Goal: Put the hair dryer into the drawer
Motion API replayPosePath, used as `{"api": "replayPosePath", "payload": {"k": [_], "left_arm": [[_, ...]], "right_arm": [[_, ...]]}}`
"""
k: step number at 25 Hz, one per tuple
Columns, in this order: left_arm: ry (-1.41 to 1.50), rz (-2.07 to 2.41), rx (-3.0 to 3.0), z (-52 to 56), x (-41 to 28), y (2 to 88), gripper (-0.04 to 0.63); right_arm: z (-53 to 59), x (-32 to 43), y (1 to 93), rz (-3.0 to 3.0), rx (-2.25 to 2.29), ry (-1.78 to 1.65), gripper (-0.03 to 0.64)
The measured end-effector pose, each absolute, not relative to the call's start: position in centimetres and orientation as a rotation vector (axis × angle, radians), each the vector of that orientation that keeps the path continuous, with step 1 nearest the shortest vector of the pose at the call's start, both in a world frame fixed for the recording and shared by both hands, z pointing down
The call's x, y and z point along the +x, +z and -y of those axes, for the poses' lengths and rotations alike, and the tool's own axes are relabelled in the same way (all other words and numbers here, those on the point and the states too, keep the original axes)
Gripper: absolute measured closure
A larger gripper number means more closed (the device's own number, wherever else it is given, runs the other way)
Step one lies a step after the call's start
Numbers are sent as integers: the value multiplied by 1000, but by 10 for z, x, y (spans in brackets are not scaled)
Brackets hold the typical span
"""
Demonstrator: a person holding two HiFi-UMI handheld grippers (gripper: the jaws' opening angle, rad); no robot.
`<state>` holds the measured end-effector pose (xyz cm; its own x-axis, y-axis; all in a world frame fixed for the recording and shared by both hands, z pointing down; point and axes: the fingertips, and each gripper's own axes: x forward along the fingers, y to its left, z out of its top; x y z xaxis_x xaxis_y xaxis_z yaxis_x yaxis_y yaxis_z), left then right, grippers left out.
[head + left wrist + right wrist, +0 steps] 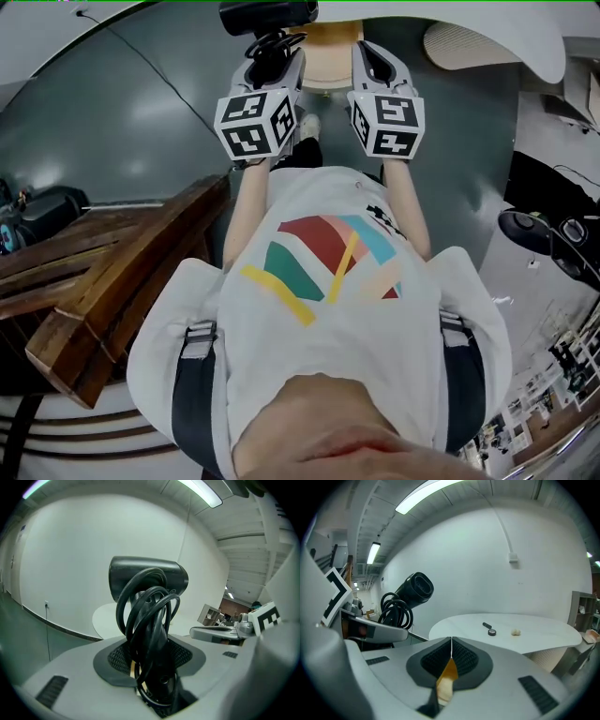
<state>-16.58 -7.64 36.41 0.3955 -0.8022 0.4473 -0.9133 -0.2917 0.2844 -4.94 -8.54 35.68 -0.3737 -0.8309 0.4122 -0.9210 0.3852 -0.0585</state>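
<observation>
A black hair dryer [147, 581] with its black cord [150, 620] looped round the handle stands upright between the pads of my left gripper [152, 667], which is shut on the handle. In the head view the dryer [267, 14] sticks out past the left gripper [272, 52] at the top of the picture. My right gripper [380, 56] is held level beside it, a little to the right. Its jaws [451, 656] meet with nothing between them. From the right gripper view the dryer [415, 588] shows at the left, above the left gripper [370, 627].
A dark wooden piece of furniture [112, 281] stands to my left. A round white table [506, 634] with a few small items is ahead on the right, before a white wall. A tan wooden seat [328, 56] lies under the grippers, and black equipment [548, 234] is at the right.
</observation>
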Motion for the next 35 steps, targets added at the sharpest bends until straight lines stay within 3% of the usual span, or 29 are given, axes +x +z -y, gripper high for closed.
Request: {"api": "replayPosePath", "payload": {"k": [11, 35], "left_arm": [[330, 1442, 2163, 134, -164, 371, 397], [425, 1505, 2035, 127, -126, 400, 397]], "right_arm": [[144, -49, 364, 2314, 1559, 436, 606], [166, -36, 373, 2426, 1379, 465, 606]]}}
